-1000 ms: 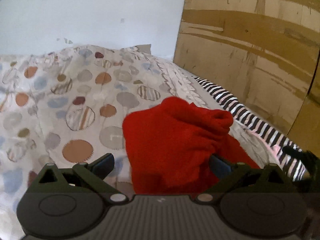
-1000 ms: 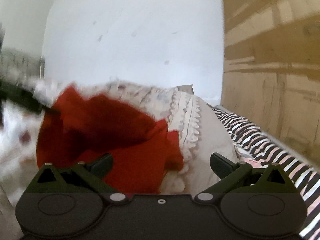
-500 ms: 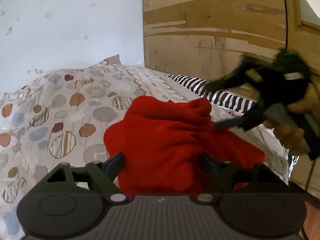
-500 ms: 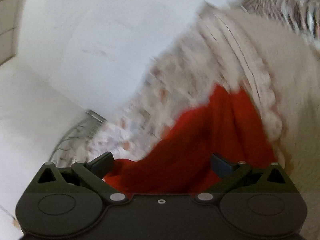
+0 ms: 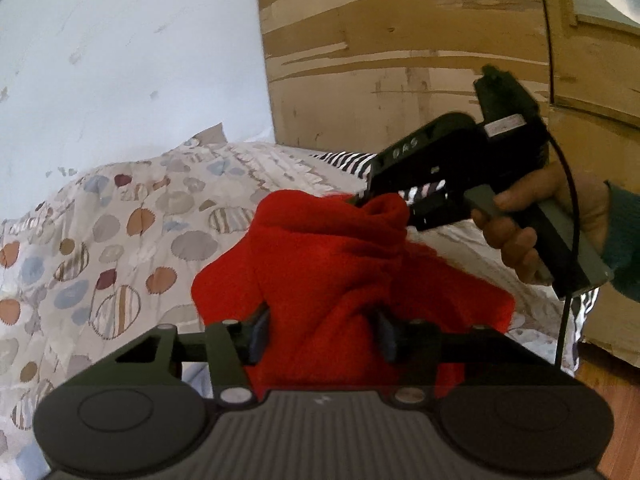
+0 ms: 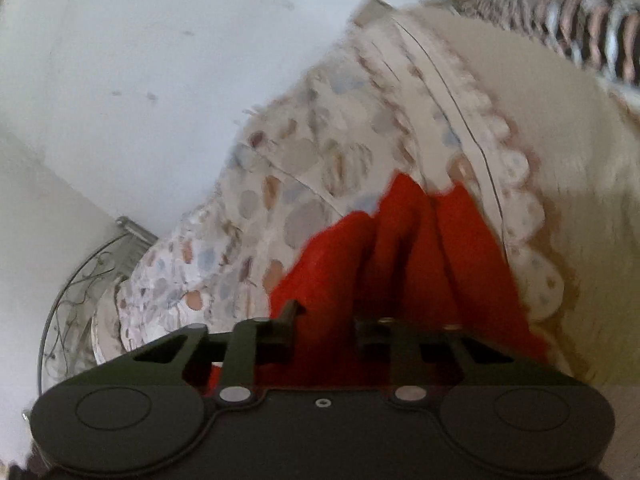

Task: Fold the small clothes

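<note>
Left wrist view: the fuzzy red garment [image 5: 340, 272] bunches between the closing left gripper [image 5: 320, 334], pads pressing its folds, over a spotted quilt [image 5: 120, 240]. Right wrist view: the right gripper [image 6: 326, 326] closes, pinching pleated red cloth directly ahead.

We see right tongs [image 6: 326, 320] closing on bunched red garment [image 6: 404, 264] — spotted bedspread [image 6: 304, 152] behind, tilted, blurry.

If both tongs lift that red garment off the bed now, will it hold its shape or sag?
The red garment will likely sag: it already lies bunched in soft folds. Its fuzzy knit probably grips the pads rather than slipping. Both the left tongs and right tongs are closing around gathered cloth, so loose parts may dangle.
</note>
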Demonstrator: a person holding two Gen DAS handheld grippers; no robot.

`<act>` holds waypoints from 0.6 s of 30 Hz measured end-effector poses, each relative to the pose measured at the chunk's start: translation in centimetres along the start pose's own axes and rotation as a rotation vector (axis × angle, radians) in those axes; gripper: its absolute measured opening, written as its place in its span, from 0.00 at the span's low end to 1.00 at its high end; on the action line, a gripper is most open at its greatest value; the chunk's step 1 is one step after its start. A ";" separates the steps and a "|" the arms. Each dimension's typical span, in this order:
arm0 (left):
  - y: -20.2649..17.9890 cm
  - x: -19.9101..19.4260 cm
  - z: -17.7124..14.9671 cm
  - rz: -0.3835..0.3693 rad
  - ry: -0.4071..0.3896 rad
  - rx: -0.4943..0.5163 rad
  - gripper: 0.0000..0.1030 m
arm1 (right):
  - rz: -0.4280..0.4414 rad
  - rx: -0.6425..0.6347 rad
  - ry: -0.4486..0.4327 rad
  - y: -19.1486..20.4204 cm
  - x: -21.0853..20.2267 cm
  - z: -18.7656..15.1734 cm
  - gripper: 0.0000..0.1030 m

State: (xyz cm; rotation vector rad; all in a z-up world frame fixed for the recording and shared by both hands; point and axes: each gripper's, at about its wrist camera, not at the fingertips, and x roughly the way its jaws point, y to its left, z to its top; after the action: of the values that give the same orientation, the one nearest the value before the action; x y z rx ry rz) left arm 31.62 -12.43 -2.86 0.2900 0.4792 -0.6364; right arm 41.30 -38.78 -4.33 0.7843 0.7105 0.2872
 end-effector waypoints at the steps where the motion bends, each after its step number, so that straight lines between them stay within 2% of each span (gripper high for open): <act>1: -0.3 -0.2 0.1 -0.012 -0.008 0.002 0.53 | 0.017 -0.016 -0.031 0.1 -0.9 0.0 0.24; 4: -1.3 -0.5 0.4 -0.055 -0.025 0.025 0.52 | 0.036 -0.035 -0.106 -0.2 -3.3 0.0 0.24; 7: -3.2 0.0 0.5 -0.085 -0.016 0.085 0.52 | -0.006 -0.032 -0.139 -1.6 -4.6 -0.3 0.24; 10: -5.7 1.1 0.1 -0.033 0.015 0.195 0.52 | -0.072 -0.002 -0.115 -4.1 -4.3 -1.1 0.24; 13: -7.6 1.5 -0.6 0.008 0.010 0.287 0.52 | -0.065 0.044 -0.117 -6.0 -4.0 -1.8 0.25; 15: -7.5 1.1 -0.8 0.001 -0.002 0.276 0.55 | -0.057 0.049 -0.125 -6.4 -4.0 -2.0 0.28; 16: -7.0 0.8 -0.8 -0.018 -0.009 0.243 0.57 | -0.061 0.044 -0.125 -6.3 -3.9 -2.0 0.34; 18: -5.6 0.3 -0.6 -0.083 -0.023 0.136 0.68 | -0.088 0.023 -0.125 -5.8 -4.1 -2.0 0.42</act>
State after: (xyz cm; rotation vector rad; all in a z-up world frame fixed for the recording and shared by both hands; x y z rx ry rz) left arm 28.14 -16.66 -4.12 0.3928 0.4284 -0.7540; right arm 36.87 -43.68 -7.62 0.7837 0.6290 0.1489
